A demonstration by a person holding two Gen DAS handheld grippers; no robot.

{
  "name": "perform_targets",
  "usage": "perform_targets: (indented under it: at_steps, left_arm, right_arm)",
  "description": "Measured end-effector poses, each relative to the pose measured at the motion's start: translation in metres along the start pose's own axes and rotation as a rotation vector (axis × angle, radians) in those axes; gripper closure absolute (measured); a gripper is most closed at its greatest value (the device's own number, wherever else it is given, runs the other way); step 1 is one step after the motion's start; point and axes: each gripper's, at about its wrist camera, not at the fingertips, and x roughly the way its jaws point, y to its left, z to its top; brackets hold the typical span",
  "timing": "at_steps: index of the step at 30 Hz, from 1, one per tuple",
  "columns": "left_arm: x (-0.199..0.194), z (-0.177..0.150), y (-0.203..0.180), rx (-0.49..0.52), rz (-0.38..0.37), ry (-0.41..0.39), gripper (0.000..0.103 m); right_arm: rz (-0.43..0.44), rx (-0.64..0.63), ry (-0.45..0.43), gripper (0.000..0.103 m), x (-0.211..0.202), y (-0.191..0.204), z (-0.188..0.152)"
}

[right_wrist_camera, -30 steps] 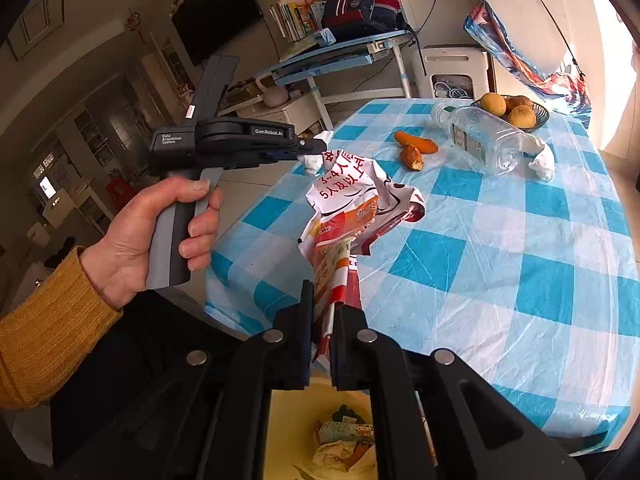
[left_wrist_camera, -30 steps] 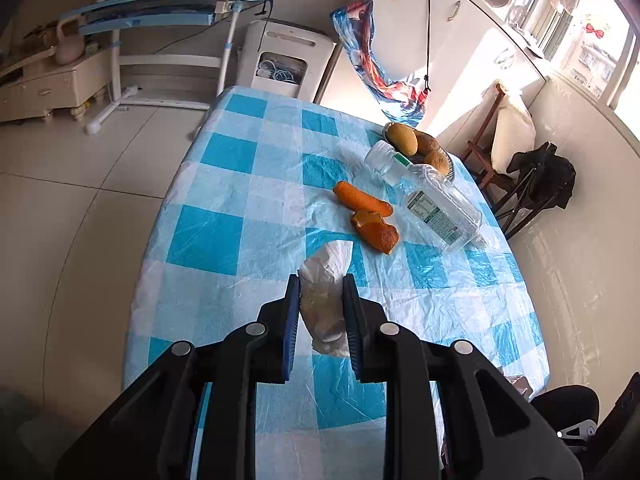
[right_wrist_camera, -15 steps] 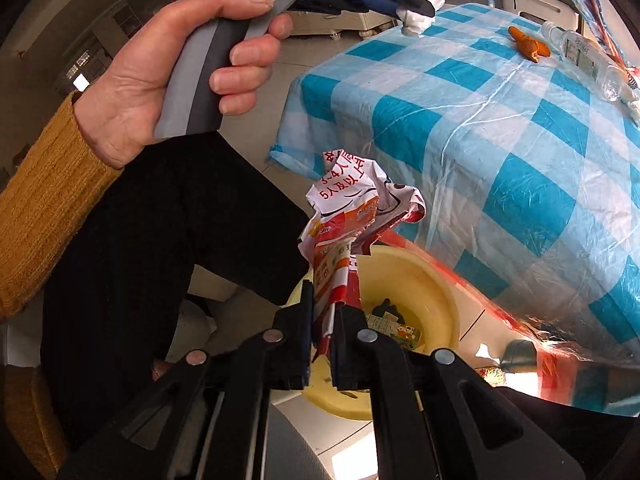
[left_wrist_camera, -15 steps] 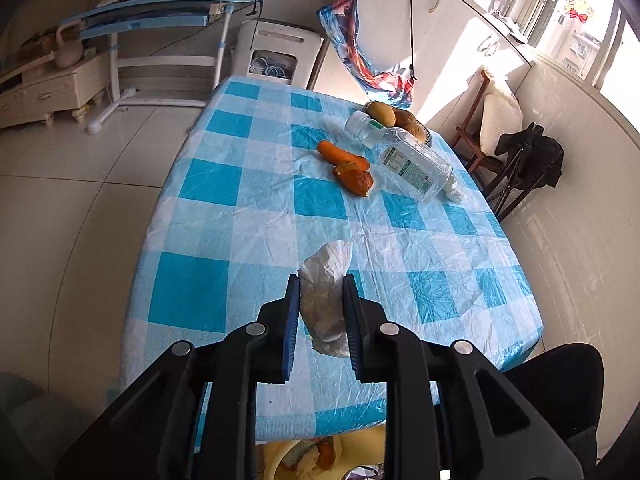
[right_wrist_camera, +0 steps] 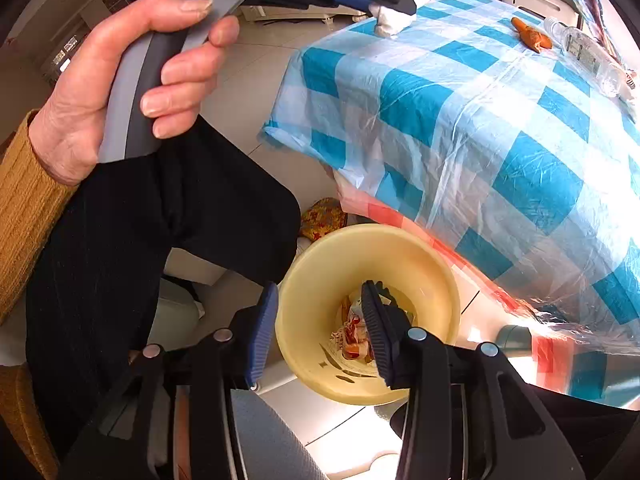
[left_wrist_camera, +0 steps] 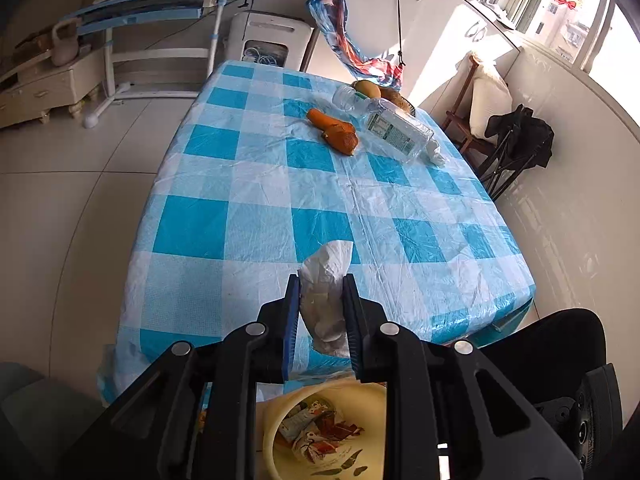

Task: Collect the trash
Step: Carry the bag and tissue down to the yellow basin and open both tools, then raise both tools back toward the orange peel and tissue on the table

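My left gripper (left_wrist_camera: 320, 292) is shut on a crumpled white tissue (left_wrist_camera: 326, 276) and holds it above the near edge of the blue-checked table (left_wrist_camera: 248, 216). The right wrist view shows that same gripper (right_wrist_camera: 394, 4) from the side with the tissue (right_wrist_camera: 394, 20) in its tip. My right gripper (right_wrist_camera: 320, 308) hangs over the yellow bin (right_wrist_camera: 320, 264) on the floor; its jaws are opening with nothing between them. The red-and-white snack wrapper (right_wrist_camera: 352, 336) lies inside the bin, also visible as the wrapper (left_wrist_camera: 320, 436) in the bin (left_wrist_camera: 276, 428) below my left gripper.
At the table's far end lie carrot pieces (left_wrist_camera: 334, 130), a clear plastic bottle (left_wrist_camera: 390, 126), a white wad (left_wrist_camera: 434, 152) and a fruit bowl (left_wrist_camera: 380, 90). A person's hand (right_wrist_camera: 132, 80) in a mustard sleeve grips the left handle. A black chair (left_wrist_camera: 560, 360) stands at right.
My right gripper has opened and the snack wrapper has dropped into the yellow bin. My left gripper has drawn back with the tissue to the table's near edge, above the bin.
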Motion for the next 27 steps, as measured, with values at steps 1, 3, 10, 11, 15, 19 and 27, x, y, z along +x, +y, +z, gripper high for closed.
perform_targets:
  at_steps: [1,3,10,11,15,19,27]
  left_arm:
    - [-0.001,-0.003,-0.002,0.004,-0.004,0.005,0.083]
    - [-0.002,-0.011,-0.007,0.019,-0.015,0.019,0.083]
    - [0.006,-0.052,-0.046,0.193,-0.042,0.158,0.082]
    - [0.010,-0.061,-0.052,0.232,-0.041,0.196,0.081]
    - [0.033,-0.099,-0.075,0.380,-0.031,0.381,0.067]
    - [0.034,-0.103,-0.081,0.427,0.028,0.370,0.039]
    - [-0.003,-0.059,-0.053,0.228,0.069,0.101,0.016]
  right_arm:
    - [-0.017,0.023,-0.049,0.053,-0.008,-0.006,0.003]
    - [-0.038,0.079,-0.151,0.046,-0.025,-0.018,0.007]
    - [-0.123,0.344,-0.415,0.036,-0.071,-0.068,0.006]
    - [-0.115,0.389,-0.437,0.036,-0.074,-0.076,0.003]
    - [-0.089,0.507,-0.470,0.035,-0.084,-0.094,-0.004]
    - [-0.094,0.511,-0.479,0.035,-0.090,-0.092,-0.003]
    - [-0.122,0.490,-0.478,0.034,-0.087,-0.089,-0.006]
